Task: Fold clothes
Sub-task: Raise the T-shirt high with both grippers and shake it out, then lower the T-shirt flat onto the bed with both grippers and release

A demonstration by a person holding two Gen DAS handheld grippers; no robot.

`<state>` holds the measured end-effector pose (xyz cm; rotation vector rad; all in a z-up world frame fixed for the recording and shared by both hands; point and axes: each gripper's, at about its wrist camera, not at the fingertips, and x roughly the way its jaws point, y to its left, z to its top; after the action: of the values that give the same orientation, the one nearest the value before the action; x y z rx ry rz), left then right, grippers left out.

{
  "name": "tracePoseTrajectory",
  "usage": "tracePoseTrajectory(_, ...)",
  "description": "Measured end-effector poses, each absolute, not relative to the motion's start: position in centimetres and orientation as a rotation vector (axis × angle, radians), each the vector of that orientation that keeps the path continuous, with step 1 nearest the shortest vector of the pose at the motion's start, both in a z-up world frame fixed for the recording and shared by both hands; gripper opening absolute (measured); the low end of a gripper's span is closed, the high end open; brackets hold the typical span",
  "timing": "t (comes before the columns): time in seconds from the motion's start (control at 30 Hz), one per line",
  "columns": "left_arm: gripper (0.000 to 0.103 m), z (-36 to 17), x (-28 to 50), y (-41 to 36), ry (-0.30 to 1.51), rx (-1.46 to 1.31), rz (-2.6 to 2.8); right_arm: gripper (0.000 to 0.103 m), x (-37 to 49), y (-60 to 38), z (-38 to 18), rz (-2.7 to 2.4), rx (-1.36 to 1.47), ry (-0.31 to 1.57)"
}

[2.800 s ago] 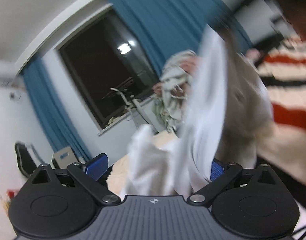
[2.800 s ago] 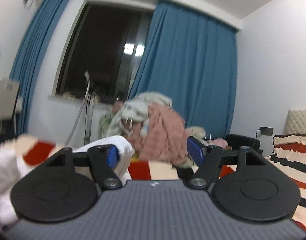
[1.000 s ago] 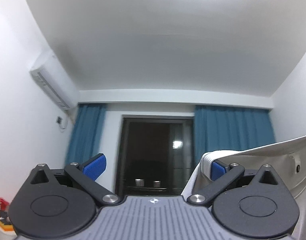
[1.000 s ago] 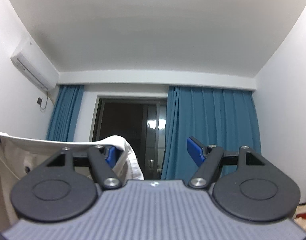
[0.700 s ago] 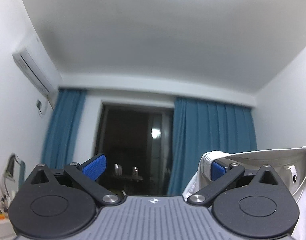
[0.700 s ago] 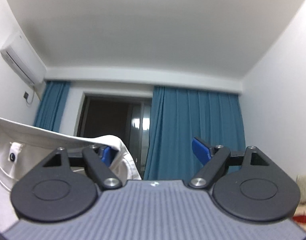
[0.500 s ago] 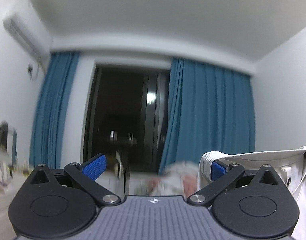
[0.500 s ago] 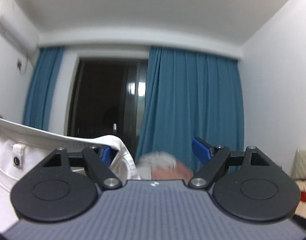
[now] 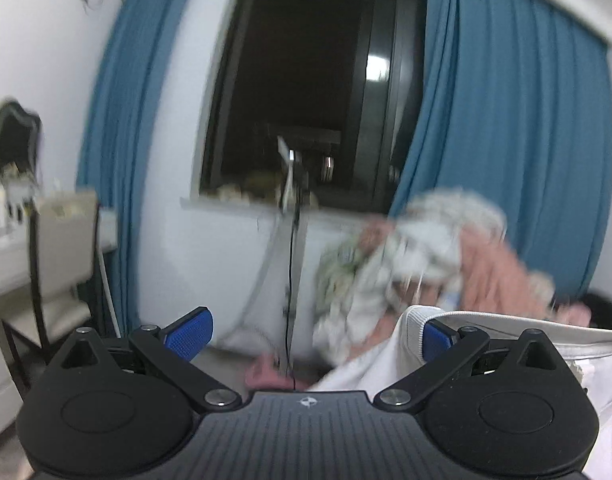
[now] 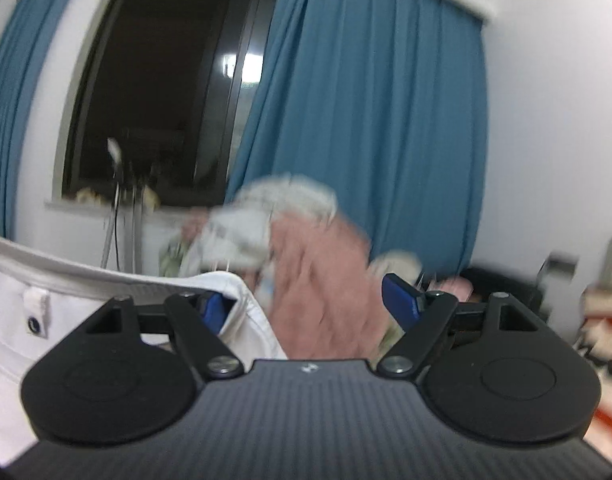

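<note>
A white garment [image 9: 502, 330] with a ribbed edge hangs stretched between my two grippers. In the left wrist view it is hooked over the right finger [image 9: 436, 338] of my left gripper [image 9: 312, 332], whose jaws stand wide apart with nothing pressed between the pads. In the right wrist view the same garment [image 10: 66, 292], with a small label on it, drapes over the left finger [image 10: 212, 308] of my right gripper [image 10: 304, 300], which is also wide open. The lower part of the garment is out of view.
A heap of pink and pale clothes [image 9: 418, 252] [image 10: 302, 248] lies ahead under the dark window [image 9: 306, 92] with blue curtains [image 10: 370, 120]. A chair [image 9: 62, 248] stands at the left, a thin stand [image 9: 290, 240] below the window, and striped bedding [image 10: 602, 320] at the right.
Both views have swung down from the ceiling to the window and the clothes heap. The white garment stays hooked over the same finger of each gripper.
</note>
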<state>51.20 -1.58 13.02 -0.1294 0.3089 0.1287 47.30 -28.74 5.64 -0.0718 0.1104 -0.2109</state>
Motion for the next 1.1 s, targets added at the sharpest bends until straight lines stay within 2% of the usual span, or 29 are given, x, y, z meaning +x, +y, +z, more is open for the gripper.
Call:
tracePoseTrajectory(0.17, 0.102, -0.6, 62.7, 0.3, 0.548, -0.062, 0.068, 0.079, 54.9, -30.1, -6.1, -0.106, 0.033, 0.325)
tracePoseTrajectory(0.27, 0.097, -7.4, 66.1, 0.3, 0.712, 0.001, 0.026, 0.079, 59.6, -29.9, -9.9, -0.066, 0.025, 0.494)
tracePoseTrajectory(0.33, 0.099, -9.3, 67.2, -0.2, 0.777, 0.052, 0.002, 0.079, 61.7, -29.2, -11.7, -0.022, -0.023, 0.626)
tracePoseTrajectory(0.37, 0.102, -9.7, 67.9, -0.4, 0.817, 0.072, -0.024, 0.079, 62.7, -28.7, -12.3, 0.029, -0.047, 0.710)
tracePoseTrajectory(0.47, 0.102, -9.6, 69.6, -0.7, 0.964, 0.115, -0.106, 0.079, 64.4, -26.7, -13.3, 0.111, -0.162, 0.882)
tracePoseTrajectory(0.6, 0.103, -8.0, 69.7, -0.7, 1.030, 0.100, -0.208, 0.079, 63.2, -25.1, -11.2, 0.185, -0.163, 0.855)
tracePoseTrajectory(0.73, 0.103, -4.6, 66.7, -0.9, 0.890, 0.061, -0.204, 0.079, 60.1, -25.0, -8.4, 0.165, -0.062, 0.736)
tracePoseTrajectory(0.87, 0.103, -2.3, 60.4, -0.9, 0.713, 0.017, -0.166, 0.080, 54.8, -25.1, -6.5, 0.127, 0.023, 0.604)
tracePoseTrajectory(1.1, 0.103, 2.9, 42.2, -0.8, 0.543, -0.061, -0.109, 0.080, 40.0, -24.5, -3.0, 0.086, 0.080, 0.452)
